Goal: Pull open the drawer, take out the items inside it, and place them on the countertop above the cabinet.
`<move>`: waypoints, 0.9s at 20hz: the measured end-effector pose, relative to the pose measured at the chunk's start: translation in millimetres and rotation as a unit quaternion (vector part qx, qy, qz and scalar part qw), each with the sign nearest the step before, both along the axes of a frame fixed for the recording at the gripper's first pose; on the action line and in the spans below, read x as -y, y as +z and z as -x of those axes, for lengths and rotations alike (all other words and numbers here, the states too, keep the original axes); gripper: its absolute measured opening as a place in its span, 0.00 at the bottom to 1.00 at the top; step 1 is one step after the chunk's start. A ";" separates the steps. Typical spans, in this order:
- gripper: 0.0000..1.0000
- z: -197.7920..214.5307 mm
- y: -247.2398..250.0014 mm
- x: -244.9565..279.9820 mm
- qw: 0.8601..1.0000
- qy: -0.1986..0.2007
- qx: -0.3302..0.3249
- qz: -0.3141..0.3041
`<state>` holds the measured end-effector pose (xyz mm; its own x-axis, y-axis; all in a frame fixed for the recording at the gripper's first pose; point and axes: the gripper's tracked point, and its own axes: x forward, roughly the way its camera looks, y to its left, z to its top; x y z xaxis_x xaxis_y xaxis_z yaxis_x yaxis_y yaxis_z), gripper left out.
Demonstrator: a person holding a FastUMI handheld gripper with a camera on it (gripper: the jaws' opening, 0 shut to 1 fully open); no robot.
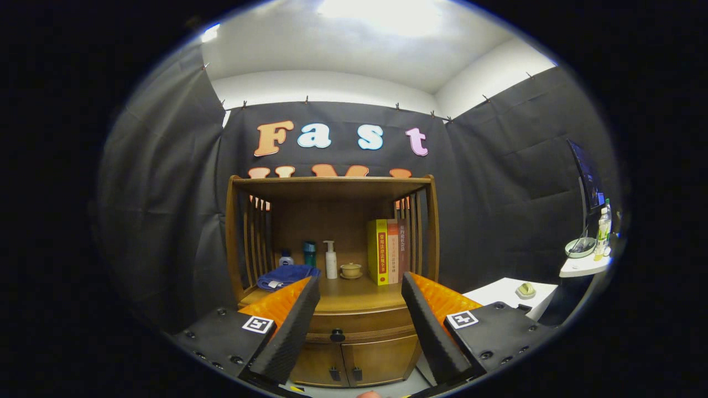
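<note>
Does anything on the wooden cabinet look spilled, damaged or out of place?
Nothing stands out. The drawer is closed, the books stand upright, and the open tongs are apart from the knob.

Wooden cabinet [337, 326], drawer [359, 322] shut. Countertop [354, 296] carries, L to R: folded blue cloth [287, 276], small jar [286, 258], dark bottle [310, 253], white pump bottle [331, 260], small lidded pot [350, 271], upright books [387, 251] far right.

Gripper [360, 287] fingers spread apart, empty.

Illegibly small lettering on the book spines [389, 251] beyond the wide-apart, empty tongs [360, 282].
</note>
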<state>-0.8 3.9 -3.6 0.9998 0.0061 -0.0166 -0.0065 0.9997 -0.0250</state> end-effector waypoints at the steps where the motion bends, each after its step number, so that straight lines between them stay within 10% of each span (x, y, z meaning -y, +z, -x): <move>1: 0.98 0.0 -2.3 -0.5 1.000 0.001 -0.003 0.001; 18: 0.98 -3.3 -8.4 -2.6 1.000 0.002 -0.011 -0.003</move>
<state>2.5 6.5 -12.0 0.9992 0.0110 -0.0385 -0.0117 0.9998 -0.0182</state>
